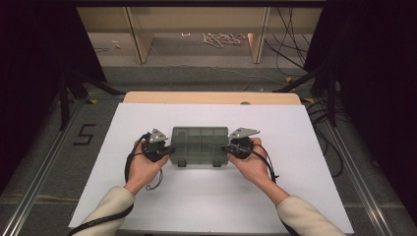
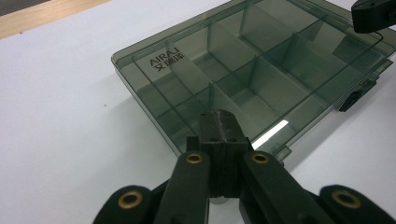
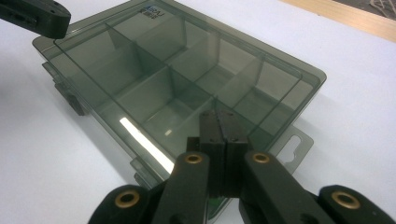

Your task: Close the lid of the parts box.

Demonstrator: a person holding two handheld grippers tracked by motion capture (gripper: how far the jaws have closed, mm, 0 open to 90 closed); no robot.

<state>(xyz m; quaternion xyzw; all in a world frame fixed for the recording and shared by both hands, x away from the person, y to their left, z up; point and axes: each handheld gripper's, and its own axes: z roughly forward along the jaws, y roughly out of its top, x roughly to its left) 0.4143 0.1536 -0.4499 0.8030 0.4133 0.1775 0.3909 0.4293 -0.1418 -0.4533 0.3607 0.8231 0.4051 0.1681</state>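
Smoky plastic organiser box (image 1: 199, 146) on white sheet (image 1: 147, 206) — each flanking claw closed, empty.

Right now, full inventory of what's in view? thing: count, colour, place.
organiser box: 1, smoky transparent grey, lid closed, compartments look empty, centre of the sheet, two latches on its near edge
sheet: 1, white, covers the table top
table: 1, light wood, bare strip at the far edge
cord: 1 tangle, white, on the floor beyond the table
cables: several, black, floor at far right
marking "5": 1, black, floor left of the table
left claw: 1, black, shut, at the box's left end
right claw: 1, black, shut, at the box's right end
sleeves: 2, cream, bottom edge
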